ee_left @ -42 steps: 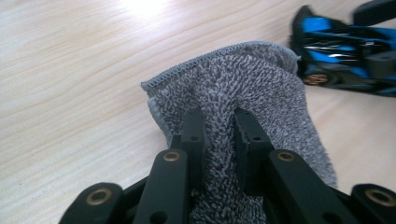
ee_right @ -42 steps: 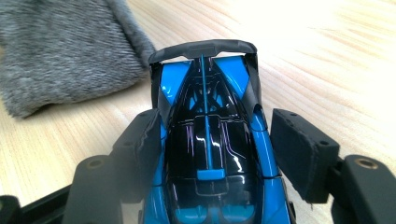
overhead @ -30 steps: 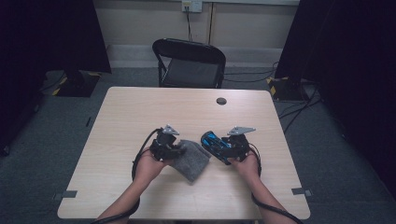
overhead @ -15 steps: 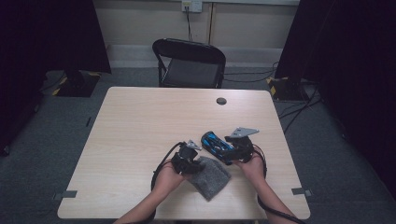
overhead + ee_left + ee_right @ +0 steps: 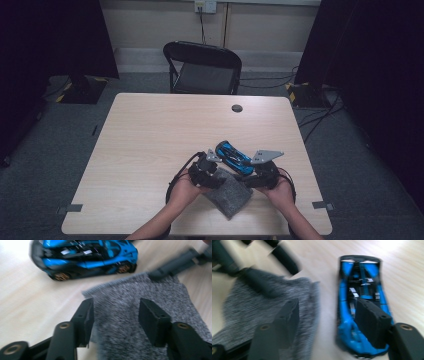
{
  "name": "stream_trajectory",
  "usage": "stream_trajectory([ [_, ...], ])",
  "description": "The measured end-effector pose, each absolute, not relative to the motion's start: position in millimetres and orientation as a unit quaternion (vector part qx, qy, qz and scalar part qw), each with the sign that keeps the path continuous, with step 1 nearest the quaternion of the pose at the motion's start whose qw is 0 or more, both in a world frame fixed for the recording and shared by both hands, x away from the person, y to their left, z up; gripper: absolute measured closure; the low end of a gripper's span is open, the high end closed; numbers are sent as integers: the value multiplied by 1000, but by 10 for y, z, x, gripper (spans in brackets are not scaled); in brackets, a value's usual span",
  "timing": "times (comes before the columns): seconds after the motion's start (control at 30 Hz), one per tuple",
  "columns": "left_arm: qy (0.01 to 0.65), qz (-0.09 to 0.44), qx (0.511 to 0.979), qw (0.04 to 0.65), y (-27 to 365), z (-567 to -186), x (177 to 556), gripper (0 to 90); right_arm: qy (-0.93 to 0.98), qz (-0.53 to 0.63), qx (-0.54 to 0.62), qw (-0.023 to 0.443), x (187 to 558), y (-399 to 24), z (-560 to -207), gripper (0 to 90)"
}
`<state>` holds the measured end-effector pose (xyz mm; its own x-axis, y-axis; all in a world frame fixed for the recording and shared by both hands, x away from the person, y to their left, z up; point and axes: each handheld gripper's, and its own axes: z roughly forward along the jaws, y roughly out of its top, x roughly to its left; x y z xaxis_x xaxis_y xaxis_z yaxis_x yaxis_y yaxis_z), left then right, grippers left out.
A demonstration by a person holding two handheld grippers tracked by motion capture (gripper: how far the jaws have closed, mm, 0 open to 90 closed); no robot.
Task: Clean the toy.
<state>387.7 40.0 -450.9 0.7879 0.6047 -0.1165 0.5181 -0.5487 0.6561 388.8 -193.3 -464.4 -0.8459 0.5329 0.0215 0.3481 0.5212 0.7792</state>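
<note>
Presently, a pale wooden table (image 5: 150, 150) is seen on grey carpet, a black folding chair (image 5: 202, 67) behind it; near its front edge a grey cloth (image 5: 231, 196) lies flat, a blue toy car (image 5: 234, 157) just beside it, seemingly laid ready for wiping; the left gripper (image 5: 113, 308) is held over the cloth, jaws just opened and clear of it; the right gripper (image 5: 327, 315), jaws apart and lately narrowing, straddles cloth edge and car, gripping neither.

car (image 5: 234, 156): blue w/ blk, gold wheels | cloth (image 5: 229, 195): grey speckled | table (image 5: 150, 145): lt wood
</note>
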Motion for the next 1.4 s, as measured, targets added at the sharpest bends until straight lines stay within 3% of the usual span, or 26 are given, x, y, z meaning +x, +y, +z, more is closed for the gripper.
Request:
stream_trajectory([
  [0.5,292,87,878,370,398,-4413,4113,401,879,420,210,80,3502,-1772,-4655,508],
  [0.93,257,88,887,373,109,-4450,4516,367,887,391,233,78,3397,-1812,-4870,454],
  [1.4,240,79,894,371,-59,-4574,4688,338,883,397,239,70,3397,-1798,-4923,394],
])
